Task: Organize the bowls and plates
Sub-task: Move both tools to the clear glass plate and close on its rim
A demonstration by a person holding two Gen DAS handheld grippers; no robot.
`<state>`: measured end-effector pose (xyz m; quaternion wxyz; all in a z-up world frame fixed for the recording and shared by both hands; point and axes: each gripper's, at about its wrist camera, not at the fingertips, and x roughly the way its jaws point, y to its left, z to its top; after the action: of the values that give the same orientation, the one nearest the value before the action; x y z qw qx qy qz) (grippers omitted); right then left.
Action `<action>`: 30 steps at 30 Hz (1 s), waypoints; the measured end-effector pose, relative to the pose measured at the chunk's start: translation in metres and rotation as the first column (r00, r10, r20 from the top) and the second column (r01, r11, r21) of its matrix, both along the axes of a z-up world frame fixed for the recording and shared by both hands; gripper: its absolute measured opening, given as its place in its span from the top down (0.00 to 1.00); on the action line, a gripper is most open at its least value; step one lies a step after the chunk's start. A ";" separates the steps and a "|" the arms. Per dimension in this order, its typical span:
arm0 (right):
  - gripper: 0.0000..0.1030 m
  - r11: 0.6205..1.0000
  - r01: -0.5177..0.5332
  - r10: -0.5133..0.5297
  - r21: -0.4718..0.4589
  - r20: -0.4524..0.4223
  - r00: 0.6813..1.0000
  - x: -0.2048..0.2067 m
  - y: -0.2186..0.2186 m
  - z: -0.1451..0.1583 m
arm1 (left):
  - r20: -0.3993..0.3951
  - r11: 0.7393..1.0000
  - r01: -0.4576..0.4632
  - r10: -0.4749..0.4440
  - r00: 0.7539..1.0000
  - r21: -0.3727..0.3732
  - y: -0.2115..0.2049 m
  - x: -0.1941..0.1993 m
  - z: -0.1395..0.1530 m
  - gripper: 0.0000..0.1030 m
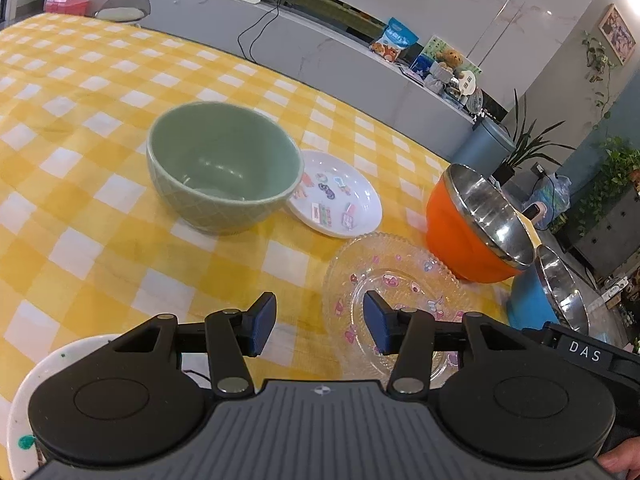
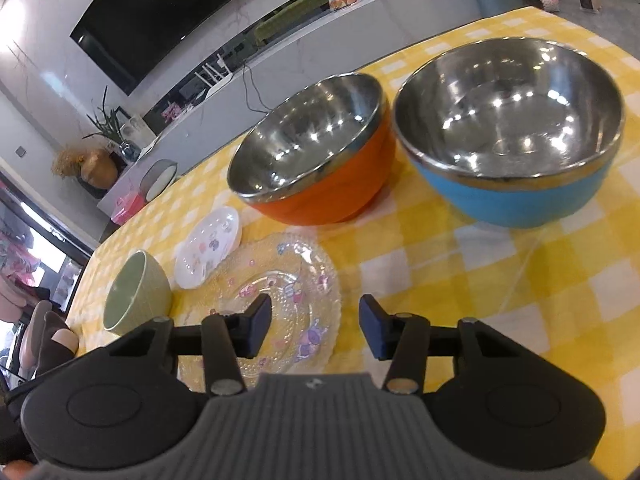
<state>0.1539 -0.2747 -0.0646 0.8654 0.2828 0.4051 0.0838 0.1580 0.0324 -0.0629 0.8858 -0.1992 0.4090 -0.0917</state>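
Judging by looks, the clear glass plate [image 2: 276,300] beside the orange bowl [image 2: 320,152] seems brittle and slick; pinch its beaded rim. Both tools, left [image 1: 320,324] and right [image 2: 316,326], are released, empty.

yellow-and-white checked cloth [image 1: 100,184] on the table, soft and matt. the green bowl [image 1: 224,168] looks glazed ceramic, glossy inside, lattice texture outside. clear glass plate [image 2: 280,292], beaded and bumpy. white plate [image 1: 340,196] smooth and shiny. orange bowl [image 2: 320,152] and blue bowl [image 2: 512,136] both lined with mirror-bright steel, coloured shells duller. gripper pads [image 1: 264,324] matt blue rubber.
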 end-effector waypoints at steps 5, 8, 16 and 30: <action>0.55 1.000 -0.003 0.003 0.004 -0.009 1.000 0.000 0.001 -0.001 | -0.005 1.000 -0.003 0.003 1.000 -0.020 0.001 0.002 -0.004 0.46; 0.55 1.000 -0.003 0.003 0.013 -0.008 1.000 -0.002 -0.001 -0.001 | -0.005 1.000 -0.003 0.003 1.000 -0.027 0.001 0.003 -0.005 0.50; 0.77 1.000 0.015 -0.015 0.006 -0.010 1.000 -0.005 -0.002 -0.004 | -0.010 1.000 0.007 -0.007 1.000 -0.016 -0.003 0.004 -0.006 0.72; 0.89 0.998 0.049 -0.048 0.046 -0.022 0.999 -0.007 -0.010 -0.008 | -0.007 1.000 0.030 -0.030 1.000 0.003 -0.010 0.004 -0.008 0.89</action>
<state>0.1472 -0.2849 -0.0726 0.8561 0.3136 0.4049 0.0693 0.1615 0.0225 -0.0710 0.8832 -0.1922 0.4151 -0.1036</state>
